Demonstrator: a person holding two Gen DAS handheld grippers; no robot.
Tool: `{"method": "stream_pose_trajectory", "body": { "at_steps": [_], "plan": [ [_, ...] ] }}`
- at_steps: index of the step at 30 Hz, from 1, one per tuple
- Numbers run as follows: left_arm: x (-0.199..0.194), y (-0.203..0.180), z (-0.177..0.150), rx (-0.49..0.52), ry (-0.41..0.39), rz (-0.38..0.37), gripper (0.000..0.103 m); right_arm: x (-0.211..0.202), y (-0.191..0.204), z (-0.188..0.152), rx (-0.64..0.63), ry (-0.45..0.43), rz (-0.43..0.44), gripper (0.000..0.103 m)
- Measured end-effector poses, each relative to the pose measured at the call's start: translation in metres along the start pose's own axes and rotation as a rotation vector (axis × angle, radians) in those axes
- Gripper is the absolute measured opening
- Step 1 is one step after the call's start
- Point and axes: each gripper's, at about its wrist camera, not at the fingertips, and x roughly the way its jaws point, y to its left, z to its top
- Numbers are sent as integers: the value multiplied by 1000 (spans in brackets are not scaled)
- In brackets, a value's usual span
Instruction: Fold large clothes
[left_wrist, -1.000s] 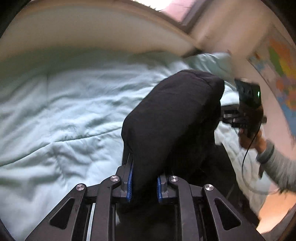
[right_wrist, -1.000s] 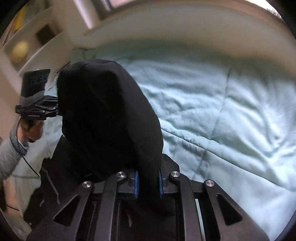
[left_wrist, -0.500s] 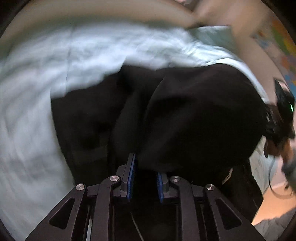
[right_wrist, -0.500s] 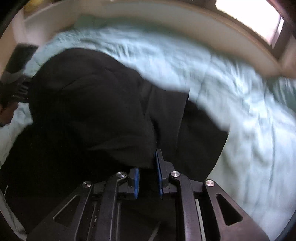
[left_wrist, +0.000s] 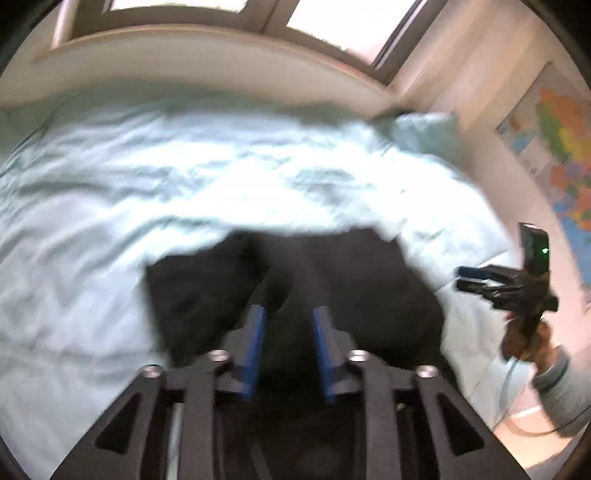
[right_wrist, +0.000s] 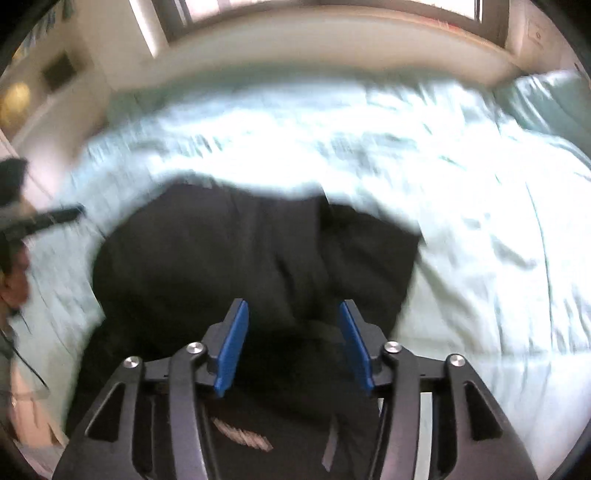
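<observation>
Blue fingers (left_wrist: 255, 347) of the left gripper (left_wrist: 287, 350) just opened partway, nothing pinched between them, hanging over the black garment (left_wrist: 354, 280). Same for the right gripper (right_wrist: 291, 343): blue fingers (right_wrist: 232, 350) just spread wider, gripping nothing, cloth dropped below. Black garment lying in a folded heap on the pale green bed cover (left_wrist: 110, 192), near the bed's front edge.

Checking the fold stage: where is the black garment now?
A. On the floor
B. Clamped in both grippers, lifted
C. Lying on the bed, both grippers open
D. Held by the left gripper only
C: the garment lies on the bed; the left gripper and right gripper have just been opening, pads clear.
</observation>
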Motion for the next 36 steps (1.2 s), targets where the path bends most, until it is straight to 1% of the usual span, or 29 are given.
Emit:
{"method": "stream_pose_trajectory", "body": {
  "at_steps": [1,3,4,5,7,8,9,10,11,12,13,14,15,16,17,19,20,23,24,25,27,28,29,31,32,34,35,36],
  "plan": [
    [8,-6,16,-5,-10,-18,51,2,6,17,8,-28,39,64],
    [25,-14,37,-6,-18,-44,51,11,23,47,32,-69,138,71],
    [34,-18,44,-7,-17,-52,51,19,32,59,41,-80,159,72],
    [49,-22,49,-9,6,-58,51,28,38,66,47,-73,153,72],
    [79,-21,43,-14,89,-65,51,58,52,73,56,-4,81,72],
    [91,-19,32,-23,131,-99,50,76,59,68,54,51,69,72],
    [102,-15,16,-36,183,-153,49,86,62,59,46,85,83,71],
    [107,-15,2,-38,215,-187,49,96,67,44,27,128,101,69],
    [109,-12,-20,-30,248,-211,49,105,72,25,4,163,116,68],
    [112,-9,-38,-26,273,-212,49,105,77,-2,-10,187,132,68],
    [115,-7,-59,-30,303,-198,49,113,78,-25,-19,220,142,68],
    [124,-1,-84,-51,336,-158,48,122,79,-47,-23,256,131,68],
    [134,4,-96,-72,346,-134,46,136,81,-75,-29,295,88,68],
    [145,9,-110,-106,352,-113,42,149,81,-93,-20,316,65,68],
    [152,12,-116,-129,343,-101,41,155,82,-103,-9,312,58,69],
    [156,11,-116,-148,318,-77,42,162,87,-109,-7,272,6,69],
    [156,8,-112,-152,319,-64,42,161,89,-107,5,270,-10,69],
    [142,-4,-106,-125,325,-61,42,147,94,-106,-2,264,-4,69],
    [135,-7,-104,-118,328,-74,42,141,96,-105,-14,264,1,69],
    [127,-11,-104,-114,331,-109,42,132,100,-104,-27,265,10,69],
    [112,-18,-105,-111,322,-167,43,109,109,-107,-47,232,43,69],
    [109,-20,-107,-110,320,-188,44,99,116,-109,-65,207,58,69],
    [109,-22,-109,-108,322,-190,44,95,120,-110,-81,197,62,69],
    [120,-21,-120,-110,341,-143,44,104,131,-114,-114,219,44,69],
    [131,-15,-125,-137,356,-122,44,112,133,-112,-115,244,26,69],
    [148,-2,-132,-214,364,-140,44,143,130,-127,-106,306,-2,69],
    [151,2,-134,-243,361,-152,44,152,128,-132,-101,307,-6,69],
    [152,4,-135,-252,359,-157,44,154,128,-134,-97,295,-3,70]
  ]
}}
